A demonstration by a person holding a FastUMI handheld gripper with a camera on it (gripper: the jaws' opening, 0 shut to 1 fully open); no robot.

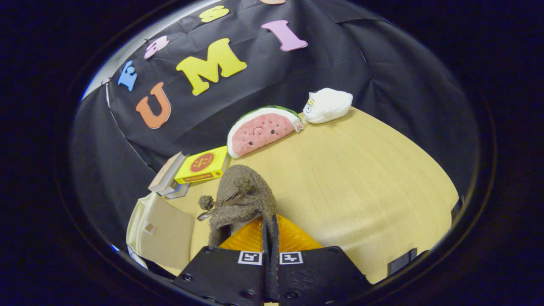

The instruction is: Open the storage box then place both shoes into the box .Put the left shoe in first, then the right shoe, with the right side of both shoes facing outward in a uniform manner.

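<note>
Shoe (242, 199) clamped between jaws.

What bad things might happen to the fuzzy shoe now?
1. The gripper has its jaws shut on just a thin edge of the fuzzy brown shoe, so it might slip and drop onto the wooden table.
2. The shoe hangs tilted, with its pom-pom dangling, so it might snag on the open flap of the storage box beside it.

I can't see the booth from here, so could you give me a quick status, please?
Gripper shut on the fuzzy brown shoe, held above the table. Storage box open, beside the fingers. Nothing between shoe and box.
</note>
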